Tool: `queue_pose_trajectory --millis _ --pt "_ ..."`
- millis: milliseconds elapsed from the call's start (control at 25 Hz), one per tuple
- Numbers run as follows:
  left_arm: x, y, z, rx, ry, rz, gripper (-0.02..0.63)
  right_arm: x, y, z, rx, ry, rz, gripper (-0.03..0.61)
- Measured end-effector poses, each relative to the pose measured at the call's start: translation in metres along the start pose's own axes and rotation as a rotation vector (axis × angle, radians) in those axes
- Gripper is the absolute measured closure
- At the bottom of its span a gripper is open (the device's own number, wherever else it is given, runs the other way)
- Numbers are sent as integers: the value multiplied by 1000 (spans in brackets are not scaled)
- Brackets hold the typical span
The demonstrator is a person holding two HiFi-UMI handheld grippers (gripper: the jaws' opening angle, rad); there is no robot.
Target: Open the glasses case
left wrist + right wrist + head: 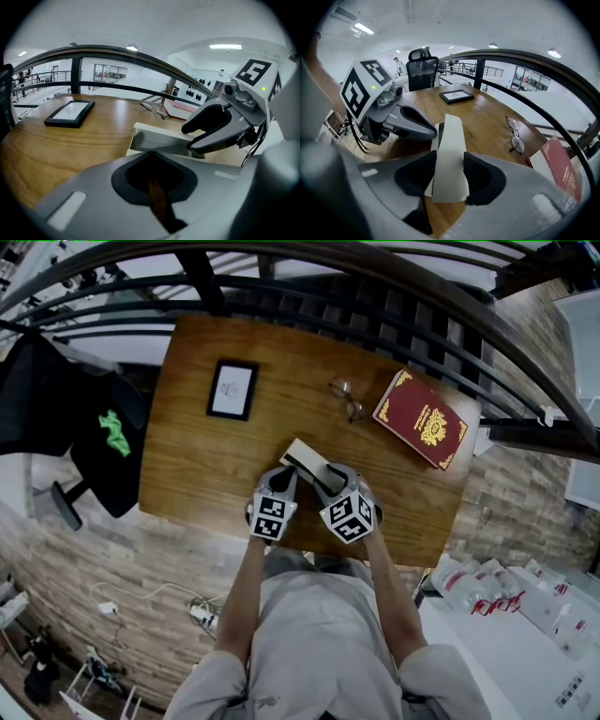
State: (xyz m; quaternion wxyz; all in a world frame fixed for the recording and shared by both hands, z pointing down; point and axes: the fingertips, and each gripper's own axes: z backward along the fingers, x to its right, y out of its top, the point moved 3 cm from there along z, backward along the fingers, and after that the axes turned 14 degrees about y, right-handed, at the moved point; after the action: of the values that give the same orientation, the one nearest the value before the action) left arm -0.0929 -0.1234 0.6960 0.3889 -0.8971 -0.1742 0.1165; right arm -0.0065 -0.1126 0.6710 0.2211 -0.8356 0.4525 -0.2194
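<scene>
At lower centre of the head view, near the front edge of the wooden table (187, 451), the cream glasses case (305, 460) lies between my two tools. My right gripper (450, 163) is clamped on its lid. My left gripper (150, 155), jaws together and empty, sits just beside the case. Spectacles (347, 397), a red book (421, 418) and a framed picture (232, 389) lie farther up the frame.

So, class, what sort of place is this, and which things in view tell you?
Probably an office mezzanine or gallery: a wooden table stands against a black railing that overlooks a big white hall with ceiling lights, and an office chair sits beside the table.
</scene>
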Motion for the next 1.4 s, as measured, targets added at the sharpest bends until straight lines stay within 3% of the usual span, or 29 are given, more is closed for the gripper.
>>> queue_pose_trajectory --millis 680,1400 --pt "0 0 0 0 -7 -2 594 15 7 12 39 -46 -10 508" --pt "0 -1 0 1 -4 -3 594 36 4 15 58 -60 -37 546"
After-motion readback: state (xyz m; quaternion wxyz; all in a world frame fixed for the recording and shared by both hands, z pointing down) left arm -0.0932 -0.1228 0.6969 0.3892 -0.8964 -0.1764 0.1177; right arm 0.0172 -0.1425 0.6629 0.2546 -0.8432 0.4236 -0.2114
